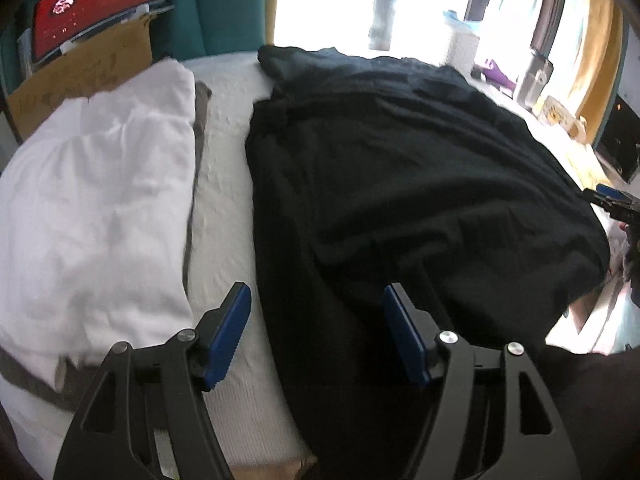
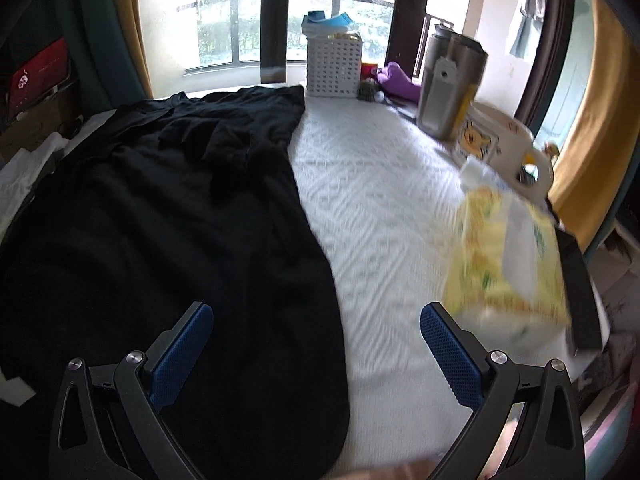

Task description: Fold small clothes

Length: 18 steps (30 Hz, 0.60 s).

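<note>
- the black garment (image 1: 400, 168) lies spread over the white textured bed cover (image 2: 380, 208), rumpled, with a bunched fold near its far end by the window.
- the left tool (image 1: 316, 320) hangs above the near left edge of the black garment; its jaws stand apart with nothing between them, one blue pad over the bare bed cover, the other over the dark cloth.
- the right tool (image 2: 316, 344) hovers over the near right edge of the same garment, jaws wide and empty; its left pad is over the black cloth, its right pad over the white cover.
- neither tool has hold of anything, and i cannot tell whether any pad touches the fabric.
- to the left of the black garment, with a strip of bare cover between them, lies a white garment (image 1: 96, 200) on top of a grey piece whose edge shows along its side.
- behind the white garment a cardboard box (image 1: 84, 72) stands with a red-covered item (image 1: 96, 4) in it.
- on the right side of the bed sits a yellow tissue pack (image 2: 508, 256), blurred, well apart from the black garment.
- at the far end by the window stand a white perforated basket (image 2: 334, 66), a metal tumbler (image 2: 448, 88) and a white mug (image 2: 496, 140) with a cartoon print.
</note>
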Tool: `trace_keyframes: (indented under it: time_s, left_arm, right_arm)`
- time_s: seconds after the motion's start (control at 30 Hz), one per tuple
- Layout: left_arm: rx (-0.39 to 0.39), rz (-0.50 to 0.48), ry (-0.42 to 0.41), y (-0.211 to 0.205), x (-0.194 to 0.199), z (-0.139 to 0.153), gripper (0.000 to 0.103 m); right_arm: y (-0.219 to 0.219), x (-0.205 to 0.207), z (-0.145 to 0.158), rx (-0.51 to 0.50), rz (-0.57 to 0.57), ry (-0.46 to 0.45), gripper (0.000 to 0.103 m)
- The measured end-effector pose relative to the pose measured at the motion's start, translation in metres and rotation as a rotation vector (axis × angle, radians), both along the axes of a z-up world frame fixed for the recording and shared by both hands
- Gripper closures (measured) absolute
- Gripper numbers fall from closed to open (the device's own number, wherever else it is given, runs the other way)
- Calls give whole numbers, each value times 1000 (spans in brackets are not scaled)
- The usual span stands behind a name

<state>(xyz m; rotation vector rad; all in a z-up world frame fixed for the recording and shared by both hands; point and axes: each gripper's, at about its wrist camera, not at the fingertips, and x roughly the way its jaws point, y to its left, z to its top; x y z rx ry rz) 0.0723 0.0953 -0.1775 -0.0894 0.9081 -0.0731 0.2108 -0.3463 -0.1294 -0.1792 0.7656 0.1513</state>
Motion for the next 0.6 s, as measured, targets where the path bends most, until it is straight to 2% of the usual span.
trace_keyframes:
  time_s: [0.03,0.2,0.27,0.33,0.37,0.5,0.53,0.57,0.6]
  left_arm:
    - [4,-3,24,-2,-4,-2,34]
    - [24,-27,19,-6,-24,-3,34]
    - [45,-35,20,-9,-29,-5,34]
    - [55,-45,16,-13,-31,-6,35]
    - [53,-48,9,-13,-32,-6,37]
    - [64,-59,-30,-17,-34,-6,69]
    - [66,-60,-35,-19,-34,-5,78]
    - [69,-65,-38,-20,-34,-5,85]
    - [63,-73,-40,-21,-34,-4,100]
  right_arm:
    - [-3,-5,-2,13,1,8,0]
    - [-16,-28,-13,58,16,31,0]
    - [-23,-36,-15,110,24,38,6]
    - [-25,-41,-18,149,35,53,20]
    - [-24,-43,-19,160,46,61,23]
    - [-18,-46,-21,165,75,62,38]
    - [-17,-46,-21,172,82,61,48]
    - [-15,-46,-21,175,87,64,54]
    - [-12,-47,-21,173,98,65,67]
